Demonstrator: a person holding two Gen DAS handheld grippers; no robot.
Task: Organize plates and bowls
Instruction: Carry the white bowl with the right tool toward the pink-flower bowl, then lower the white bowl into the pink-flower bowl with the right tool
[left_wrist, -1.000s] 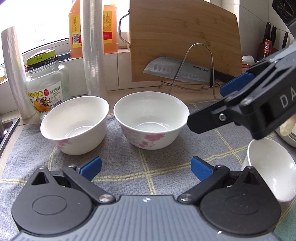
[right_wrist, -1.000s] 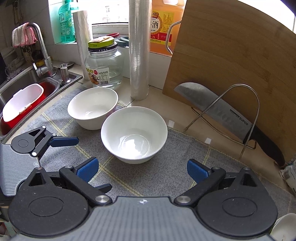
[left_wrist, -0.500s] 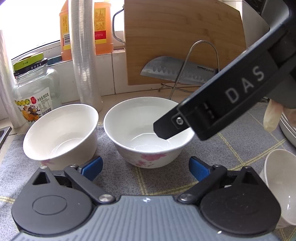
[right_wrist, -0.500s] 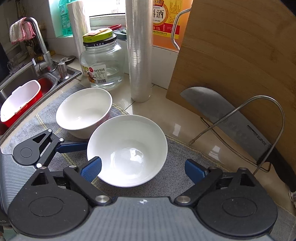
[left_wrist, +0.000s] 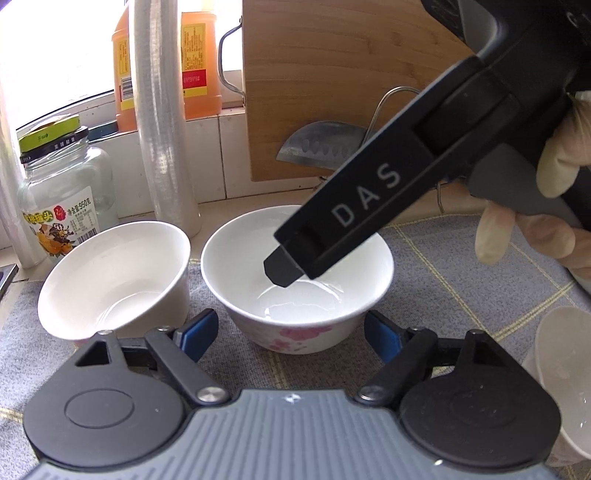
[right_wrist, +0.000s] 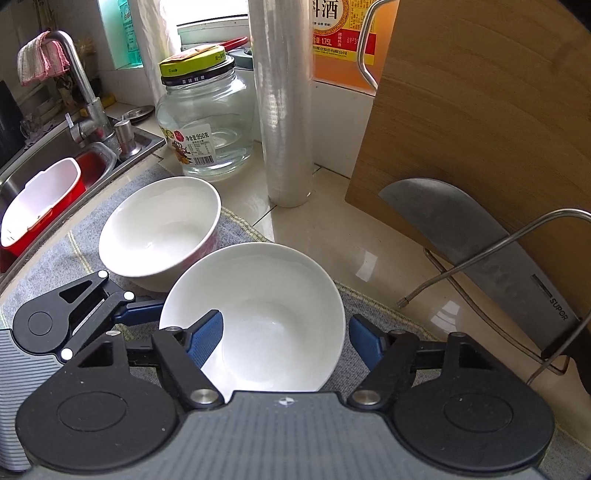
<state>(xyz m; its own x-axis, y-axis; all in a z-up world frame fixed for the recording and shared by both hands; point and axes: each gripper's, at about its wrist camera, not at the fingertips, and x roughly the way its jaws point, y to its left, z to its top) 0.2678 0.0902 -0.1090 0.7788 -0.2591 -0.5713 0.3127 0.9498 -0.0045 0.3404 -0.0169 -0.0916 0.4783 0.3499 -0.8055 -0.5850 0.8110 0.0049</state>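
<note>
Cling-film roll (right_wrist: 282, 110) – jar (right_wrist: 205, 122) behind bowls (right_wrist: 258, 317); knife (right_wrist: 480, 251) right.

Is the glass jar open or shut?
Shut. The glass jar stands upright with its yellow-green lid on top.

Flowered bowl (left_wrist: 295, 295) between closing jaws — unpinched

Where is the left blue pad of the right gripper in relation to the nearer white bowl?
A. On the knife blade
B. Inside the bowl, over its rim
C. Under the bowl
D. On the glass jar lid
B: in the right wrist view the left blue pad sits inside the nearer white bowl, past its rim.
</note>
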